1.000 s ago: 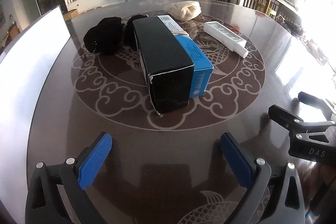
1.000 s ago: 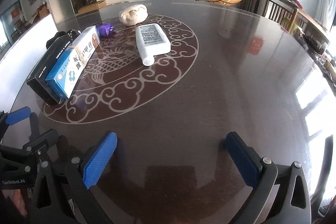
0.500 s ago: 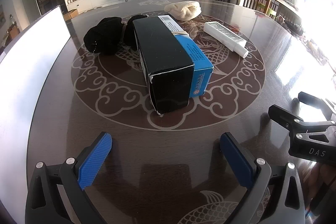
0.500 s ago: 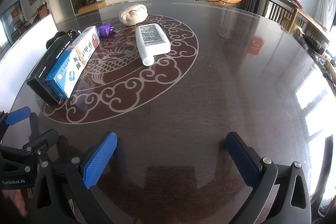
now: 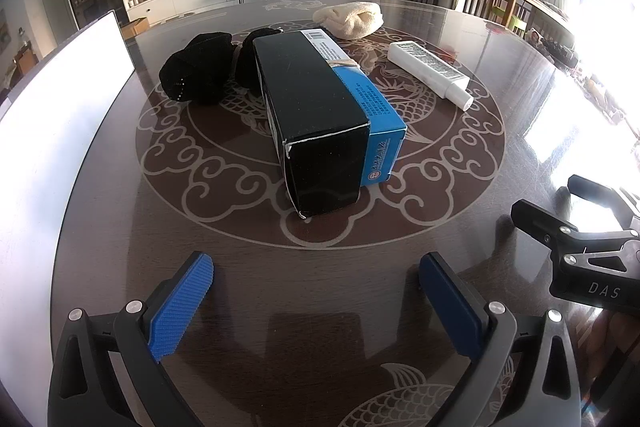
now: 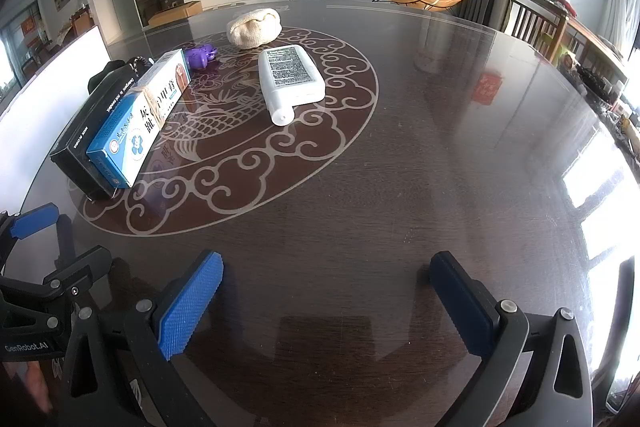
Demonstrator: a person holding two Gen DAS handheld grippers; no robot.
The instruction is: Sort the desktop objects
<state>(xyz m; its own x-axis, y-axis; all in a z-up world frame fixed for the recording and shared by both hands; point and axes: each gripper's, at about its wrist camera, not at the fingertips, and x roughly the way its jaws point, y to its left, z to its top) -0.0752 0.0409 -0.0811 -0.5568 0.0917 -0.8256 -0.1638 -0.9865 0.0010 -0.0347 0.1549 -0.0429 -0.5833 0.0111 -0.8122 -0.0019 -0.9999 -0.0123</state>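
The left gripper (image 5: pixel 316 291) hangs low over the dark table (image 5: pixel 248 251) with its two blue pads (image 5: pixel 182 305) spread wide and nothing between them. The right gripper (image 6: pixel 326 301) is the same: pads far apart, holding nothing, just bare table under it.

The black box (image 5: pixel 308 115) is the big thing to look at. It lies on its side, straight ahead of the left gripper and well apart from it, with its short end facing the pads. A blue and white box (image 5: pixel 374 111) lies touching the black box on its right side (a band seems to go around both). Two black woolly things (image 5: pixel 200 67) sit just behind the black box, to its left. A white bottle (image 6: pixel 290 79) lies flat to the right of the black box, cap end pointing toward the grippers. A cream cloth bundle (image 6: pixel 253 27) rests behind the black box, farther back. A small purple thing (image 6: pixel 201 55) sits near the far end of the blue and white box.
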